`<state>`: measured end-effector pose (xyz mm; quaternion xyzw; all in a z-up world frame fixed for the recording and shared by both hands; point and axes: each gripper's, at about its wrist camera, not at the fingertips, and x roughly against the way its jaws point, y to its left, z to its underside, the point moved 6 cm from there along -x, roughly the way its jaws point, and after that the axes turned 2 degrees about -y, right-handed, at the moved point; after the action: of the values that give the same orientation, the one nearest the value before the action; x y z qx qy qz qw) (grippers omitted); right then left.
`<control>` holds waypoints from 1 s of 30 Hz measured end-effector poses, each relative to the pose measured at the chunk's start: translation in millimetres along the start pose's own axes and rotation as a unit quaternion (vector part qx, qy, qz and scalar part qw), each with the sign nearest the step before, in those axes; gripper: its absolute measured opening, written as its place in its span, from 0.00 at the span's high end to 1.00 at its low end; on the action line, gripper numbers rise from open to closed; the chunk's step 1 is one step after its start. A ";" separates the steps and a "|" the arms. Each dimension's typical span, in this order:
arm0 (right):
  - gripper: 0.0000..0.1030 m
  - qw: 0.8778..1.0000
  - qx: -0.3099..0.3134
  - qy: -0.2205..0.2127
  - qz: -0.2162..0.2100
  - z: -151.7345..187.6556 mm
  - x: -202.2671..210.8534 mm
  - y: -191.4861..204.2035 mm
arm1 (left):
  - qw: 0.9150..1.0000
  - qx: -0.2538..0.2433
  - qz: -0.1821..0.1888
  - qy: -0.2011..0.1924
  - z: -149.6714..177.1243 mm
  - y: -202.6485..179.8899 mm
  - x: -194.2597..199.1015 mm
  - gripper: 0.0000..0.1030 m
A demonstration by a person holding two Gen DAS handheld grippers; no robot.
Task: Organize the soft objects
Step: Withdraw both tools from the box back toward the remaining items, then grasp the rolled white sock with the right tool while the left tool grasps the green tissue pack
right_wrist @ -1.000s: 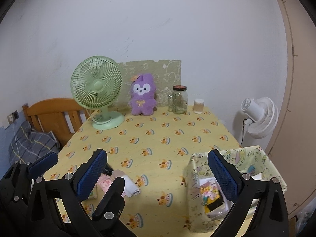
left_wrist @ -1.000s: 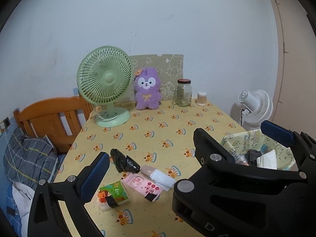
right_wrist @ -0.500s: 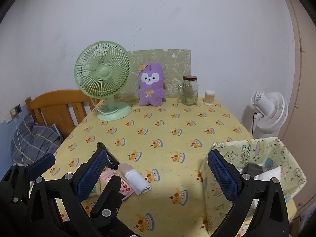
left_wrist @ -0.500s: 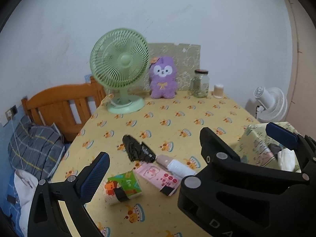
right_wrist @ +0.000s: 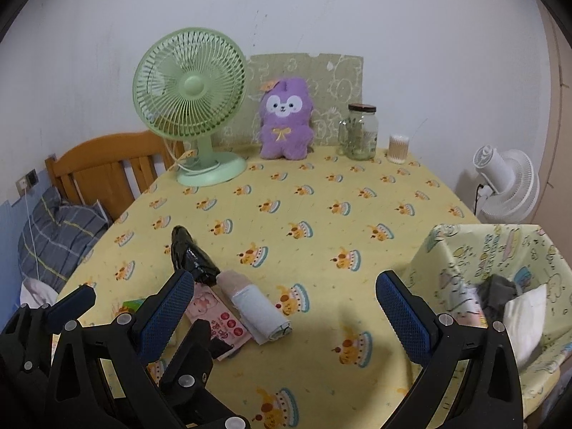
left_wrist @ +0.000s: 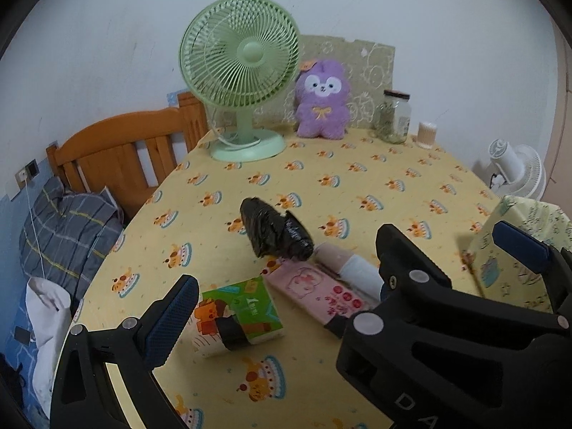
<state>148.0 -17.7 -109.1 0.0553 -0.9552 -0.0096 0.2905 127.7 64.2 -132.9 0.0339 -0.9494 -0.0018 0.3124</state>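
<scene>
Near the front left of the yellow table lie a black plastic bundle (left_wrist: 275, 232) (right_wrist: 193, 257), a rolled beige and white cloth (left_wrist: 354, 268) (right_wrist: 254, 304), a pink tissue pack (left_wrist: 318, 293) (right_wrist: 218, 318) and a green tissue pack (left_wrist: 236, 314). A printed fabric basket (right_wrist: 464, 250) (left_wrist: 489, 268) at the front right holds a grey cloth (right_wrist: 500, 289) and a white one (right_wrist: 525, 314). My left gripper (left_wrist: 289, 304) hovers open just before the green pack. My right gripper (right_wrist: 286, 307) is open and empty, between the roll and the basket. Its left finger hides my left gripper's right finger.
At the back stand a green desk fan (right_wrist: 193, 114), a purple plush (right_wrist: 286, 121), a glass jar (right_wrist: 359, 132) and a cotton-swab tub (right_wrist: 398, 148). A wooden headboard (left_wrist: 118, 150) and plaid bedding (left_wrist: 68, 228) lie off the left edge. A white fan (right_wrist: 507, 186) stands beyond the right edge.
Both grippers have moved forward and down toward the table, so the packs, the roll and the black bundle now look larger and nearer. Both stayed open.
</scene>
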 end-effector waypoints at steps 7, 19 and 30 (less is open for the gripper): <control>0.00 1.000 0.010 0.021 -0.003 7.2 -22.3 9.9 | 0.999 0.007 -0.032 0.033 7.9 19.0 -26.2 0.01; 0.00 0.998 0.023 0.053 -0.003 20.0 -49.8 19.9 | 0.996 0.021 -0.048 0.075 22.2 31.0 -50.7 0.07; 0.04 0.996 -0.001 0.088 -0.012 24.2 -74.0 12.2 | 0.996 0.004 -0.041 0.073 14.8 23.2 -63.2 0.24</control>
<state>194.3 2.3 -169.6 0.0672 -0.9253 -0.0089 0.3732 168.2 91.2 -181.7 0.0745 -0.9217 -0.0083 0.3805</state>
